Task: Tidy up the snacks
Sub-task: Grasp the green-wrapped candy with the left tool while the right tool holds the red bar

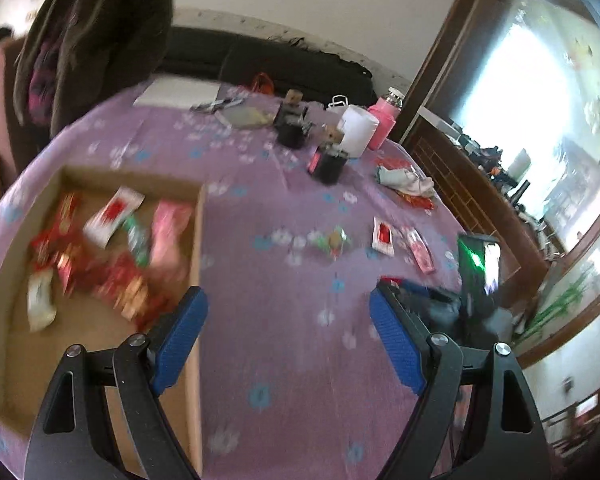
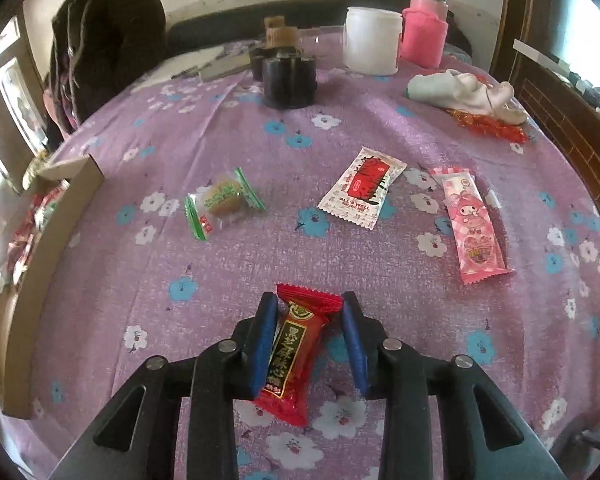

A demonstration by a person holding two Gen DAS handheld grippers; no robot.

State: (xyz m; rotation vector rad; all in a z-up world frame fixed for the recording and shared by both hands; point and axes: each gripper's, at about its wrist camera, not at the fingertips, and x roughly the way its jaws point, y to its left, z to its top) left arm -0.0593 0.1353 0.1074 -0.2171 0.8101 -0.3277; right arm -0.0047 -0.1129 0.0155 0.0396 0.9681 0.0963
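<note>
One red snack (image 2: 296, 354) sits between right gripper (image 2: 310, 346) jaws; left pad touches, right shows a gap. Left gripper (image 1: 288, 340) gapes empty, box (image 1: 194, 264) at its left jaw.

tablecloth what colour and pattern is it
Purple tablecloth with white and blue flowers; clearest in the right wrist view.

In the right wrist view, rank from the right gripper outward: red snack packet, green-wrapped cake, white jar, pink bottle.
1. Red snack packet: between the right gripper fingers.
2. Green-wrapped cake: mid-table, left.
3. White jar and pink bottle: far edge, side by side, too close to call.
</note>
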